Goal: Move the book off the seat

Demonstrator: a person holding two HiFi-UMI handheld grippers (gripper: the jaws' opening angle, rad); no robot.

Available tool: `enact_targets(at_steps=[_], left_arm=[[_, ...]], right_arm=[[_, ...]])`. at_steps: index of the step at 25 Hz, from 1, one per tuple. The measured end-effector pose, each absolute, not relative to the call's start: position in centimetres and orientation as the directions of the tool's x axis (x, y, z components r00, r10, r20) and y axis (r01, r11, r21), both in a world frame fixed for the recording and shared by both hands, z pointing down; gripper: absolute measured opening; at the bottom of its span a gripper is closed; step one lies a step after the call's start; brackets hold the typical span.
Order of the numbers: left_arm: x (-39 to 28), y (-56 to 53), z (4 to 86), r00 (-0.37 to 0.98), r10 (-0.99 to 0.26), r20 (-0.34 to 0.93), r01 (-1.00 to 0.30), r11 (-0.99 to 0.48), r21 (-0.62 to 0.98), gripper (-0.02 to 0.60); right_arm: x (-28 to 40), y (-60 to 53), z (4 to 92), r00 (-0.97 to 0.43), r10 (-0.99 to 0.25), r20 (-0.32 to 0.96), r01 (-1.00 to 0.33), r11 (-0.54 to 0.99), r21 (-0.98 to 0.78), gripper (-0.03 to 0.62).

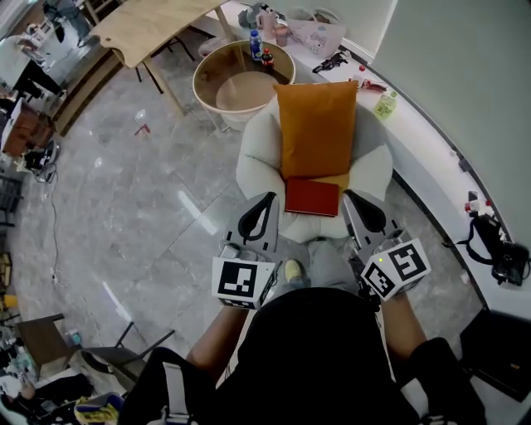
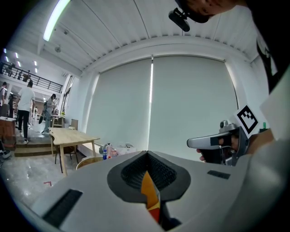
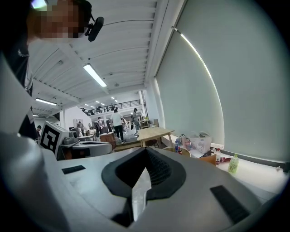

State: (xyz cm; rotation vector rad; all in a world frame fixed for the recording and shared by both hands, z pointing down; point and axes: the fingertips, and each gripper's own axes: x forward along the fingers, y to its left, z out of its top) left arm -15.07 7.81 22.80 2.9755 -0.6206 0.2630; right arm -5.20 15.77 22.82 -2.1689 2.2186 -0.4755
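A red book (image 1: 312, 197) lies flat on the seat of a white round armchair (image 1: 257, 158), at the foot of an orange cushion (image 1: 317, 124) that leans on the backrest. My left gripper (image 1: 270, 197) hovers shut just off the book's left edge, and my right gripper (image 1: 348, 196) hovers shut just off its right edge. Neither holds anything. In the left gripper view the closed jaws (image 2: 147, 154) show a sliver of orange and red through their slit, with the right gripper (image 2: 217, 142) beside them. The right gripper view shows its shut jaws (image 3: 146, 150) and the left gripper (image 3: 86, 146).
Behind the chair stands a round wooden table (image 1: 211, 70) with bottles (image 1: 255, 43). A long wooden table (image 1: 158, 25) is at the far left. A white curved counter (image 1: 423, 145) runs along the right with a green bottle (image 1: 385, 104) and black gear (image 1: 498, 249). People stand far off.
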Motion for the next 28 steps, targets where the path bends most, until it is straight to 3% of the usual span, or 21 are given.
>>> enact_targets(at_steps=[11, 28], left_arm=[[-10.5, 5.9, 23.7, 0.894, -0.394, 0.213, -0.415, -0.908, 0.063, 0.005], [-0.1, 2.8, 24.3, 0.874, -0.407, 0.265, -0.429, -0.903, 0.027, 0.005]], right_arm=[[0.5, 14.6, 24.3, -0.018, -0.974, 0.225, -0.963, -0.043, -0.265, 0.008], [12.4, 8.4, 25.6, -0.068, -0.981, 0.182, -0.950, 0.008, -0.311, 0.008]])
